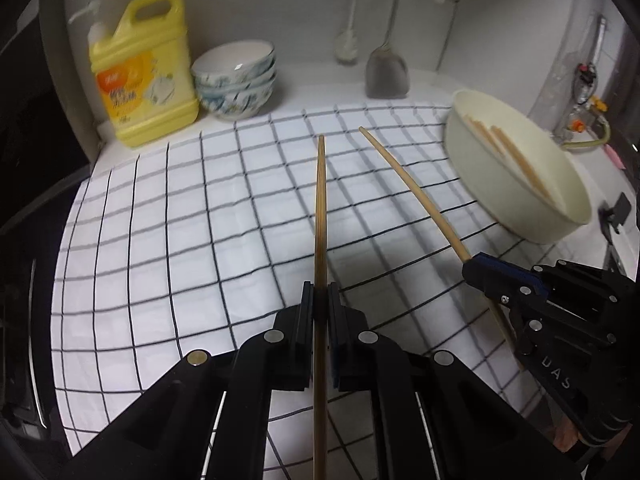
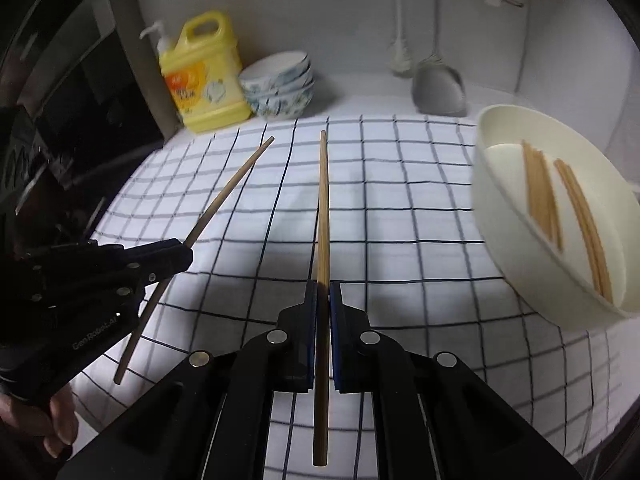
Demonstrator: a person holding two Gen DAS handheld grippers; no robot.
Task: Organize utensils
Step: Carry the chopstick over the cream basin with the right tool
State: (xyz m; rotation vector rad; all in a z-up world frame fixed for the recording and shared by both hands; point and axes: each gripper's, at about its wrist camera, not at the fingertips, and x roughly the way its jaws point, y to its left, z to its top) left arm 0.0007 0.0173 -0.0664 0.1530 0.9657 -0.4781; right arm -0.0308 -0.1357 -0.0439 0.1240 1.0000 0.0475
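Observation:
My left gripper (image 1: 320,294) is shut on a wooden chopstick (image 1: 321,208) that points forward over the checked cloth (image 1: 180,220). It also shows in the right wrist view (image 2: 187,245), at the left, with its chopstick (image 2: 232,184). My right gripper (image 2: 323,292) is shut on a second chopstick (image 2: 323,208). It shows in the left wrist view (image 1: 472,266) at the right, with its chopstick (image 1: 412,192). A cream oval basin (image 2: 500,216) at the right holds several chopsticks (image 2: 540,192); it also shows in the left wrist view (image 1: 480,160).
A yellow detergent jug (image 1: 144,72) and a stack of patterned bowls (image 1: 236,80) stand at the back left. A spatula (image 1: 386,72) and a brush (image 1: 346,48) hang against the back wall. A dark appliance (image 2: 60,120) is at the left. A faucet (image 1: 584,92) is at the far right.

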